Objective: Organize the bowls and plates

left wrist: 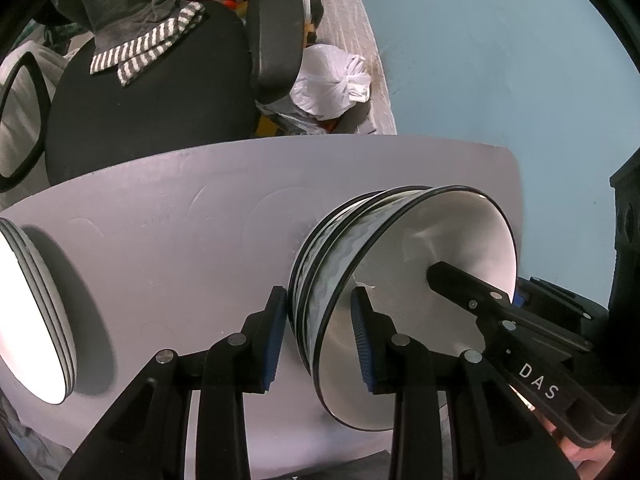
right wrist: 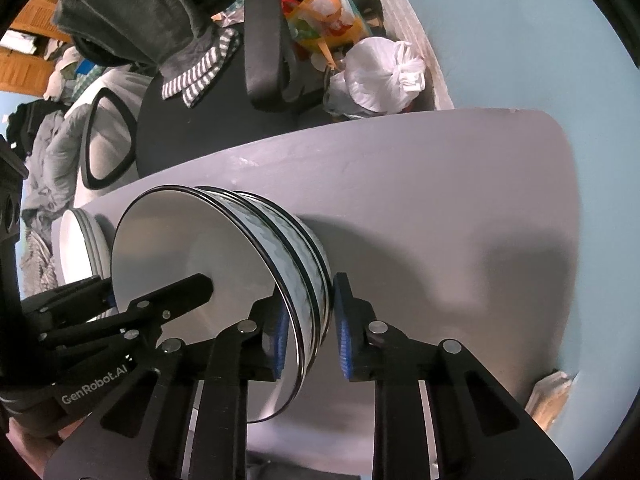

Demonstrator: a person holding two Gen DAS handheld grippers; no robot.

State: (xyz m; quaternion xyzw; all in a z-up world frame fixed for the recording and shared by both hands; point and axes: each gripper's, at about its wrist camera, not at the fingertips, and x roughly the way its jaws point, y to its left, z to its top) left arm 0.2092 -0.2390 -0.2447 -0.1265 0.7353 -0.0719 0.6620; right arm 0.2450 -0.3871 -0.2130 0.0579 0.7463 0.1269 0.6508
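Grey, matte worktop (left wrist: 180, 208) carries two groups of dishes. A nested stack of bowls (left wrist: 332, 264), white inside with dark rims and a wavy grey-blue band on the outside, sits toward the worktop's right part as the left wrist view shows it. Well apart from it, at the far left edge of that view, lies a stack of plates (left wrist: 36, 312), white with dark rims.

Both claws straddle the rim of the bowls from opposite sides. The left claw (left wrist: 320, 340) has one blue-padded finger outside the stack and the other inside the topmost bowl; the outer pad lies right against the banded wall, while the inner pad stands just beside the bowl's inner surface, so the claw is spread around the wall and whether it presses cannot be told. The right claw (right wrist: 308, 336) is set the same way in its own view: one blue pad inside the bowl, close to the wall, and the other pad outside with a visible gap to the stack, so it reads as released. In each wrist view the opposite claw's black finger reaches into the bowl's white hollow.

Behind the worktop stand a black office chair (left wrist: 160, 120) draped with grey and striped cloth (left wrist: 144, 48), a knotted white plastic bag (left wrist: 332, 80), and a pale blue wall (left wrist: 500, 60).
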